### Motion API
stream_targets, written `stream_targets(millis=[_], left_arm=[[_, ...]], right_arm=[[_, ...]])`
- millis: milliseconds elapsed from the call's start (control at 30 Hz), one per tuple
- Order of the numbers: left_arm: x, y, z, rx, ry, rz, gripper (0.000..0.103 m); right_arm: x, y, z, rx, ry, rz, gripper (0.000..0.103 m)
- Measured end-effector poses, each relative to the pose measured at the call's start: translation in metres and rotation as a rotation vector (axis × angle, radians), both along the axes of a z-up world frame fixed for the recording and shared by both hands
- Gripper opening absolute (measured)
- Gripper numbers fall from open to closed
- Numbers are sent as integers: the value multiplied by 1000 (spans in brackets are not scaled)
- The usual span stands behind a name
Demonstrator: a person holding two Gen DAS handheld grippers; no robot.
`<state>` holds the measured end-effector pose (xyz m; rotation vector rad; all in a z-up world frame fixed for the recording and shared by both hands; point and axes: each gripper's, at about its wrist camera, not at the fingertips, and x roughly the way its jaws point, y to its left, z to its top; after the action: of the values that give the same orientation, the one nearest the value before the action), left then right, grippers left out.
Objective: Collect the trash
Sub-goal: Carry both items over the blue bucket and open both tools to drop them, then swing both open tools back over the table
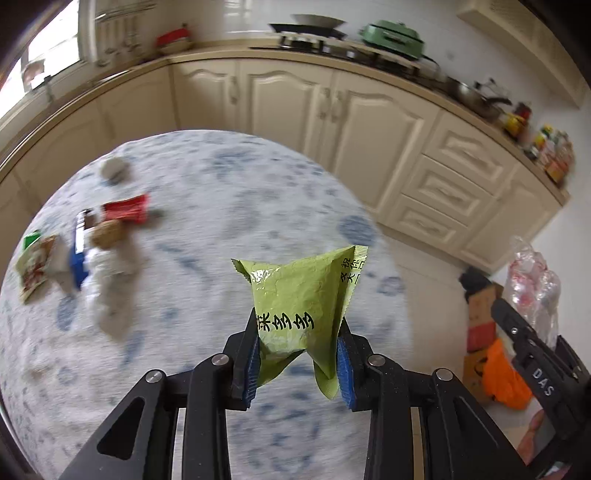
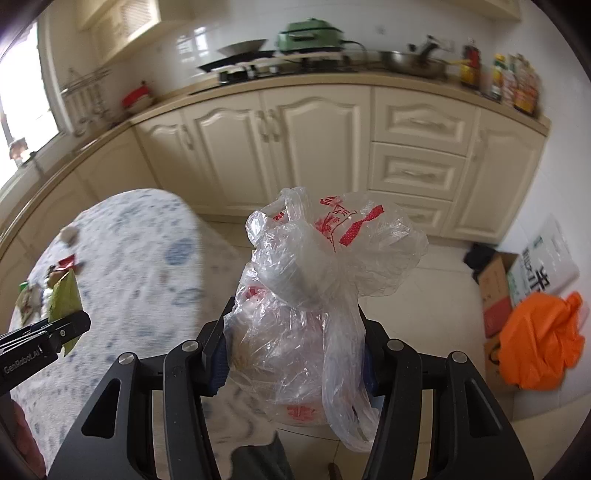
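My left gripper (image 1: 297,354) is shut on a green snack wrapper (image 1: 301,295) with black Chinese characters and holds it above the table's near right part. My right gripper (image 2: 293,354) is shut on a clear plastic bag (image 2: 314,295) with red print, held over the floor right of the table. The wrapper (image 2: 65,295) and the left gripper (image 2: 62,330) show at the left of the right wrist view. The bag (image 1: 532,280) and the right gripper's body (image 1: 532,354) show at the right of the left wrist view. More trash lies on the table's left: a red wrapper (image 1: 125,208), a blue packet (image 1: 78,258), crumpled white paper (image 1: 107,280).
The round table (image 1: 207,206) has a white cloth with blue marks. Cream kitchen cabinets (image 1: 295,99) run behind it, with pans and a green pot (image 1: 391,35) on the counter. Cardboard boxes (image 2: 496,284) and an orange bag (image 2: 539,343) sit on the floor at right.
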<state>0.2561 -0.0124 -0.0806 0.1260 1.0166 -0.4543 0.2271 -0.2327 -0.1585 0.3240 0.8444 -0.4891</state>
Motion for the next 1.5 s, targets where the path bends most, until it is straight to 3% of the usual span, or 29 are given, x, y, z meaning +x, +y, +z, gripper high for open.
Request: stream_targets(millis=[233, 533, 567, 633, 667, 700, 900, 1067, 1167, 1233, 1333, 1500], left_arm=[[-15, -79, -19, 21, 42, -175, 31], [1, -160, -45, 53, 74, -289, 34], [8, -167, -50, 50, 75, -291, 36], [19, -181, -58, 66, 67, -271, 62], [21, -188, -63, 73, 60, -268, 82], [23, -193, -66, 69, 52, -273, 87], [25, -207, -84, 106, 78, -280, 87], [27, -204, -82, 111, 82, -248, 87], [25, -197, -78, 106, 78, -233, 87], [20, -190, -73, 97, 76, -226, 87], [19, -179, -68, 79, 75, -211, 88], [16, -168, -66, 66, 79, -225, 88]], right_arm=[[-28, -44, -15, 33, 21, -141, 55], [-53, -86, -36, 55, 63, -272, 55], [-56, -91, -37, 53, 68, -286, 55], [-61, -99, -40, 47, 78, -311, 55], [-63, -103, -42, 47, 80, -319, 55], [-65, -107, -43, 47, 83, -325, 55], [-64, -118, -54, 63, 107, -330, 55], [-52, -107, -62, 86, 118, -262, 56], [-42, -98, -63, 94, 116, -217, 64], [-38, -94, -59, 82, 106, -211, 84], [-37, -91, -56, 52, 102, -227, 98], [-36, -93, -56, 71, 110, -241, 99]])
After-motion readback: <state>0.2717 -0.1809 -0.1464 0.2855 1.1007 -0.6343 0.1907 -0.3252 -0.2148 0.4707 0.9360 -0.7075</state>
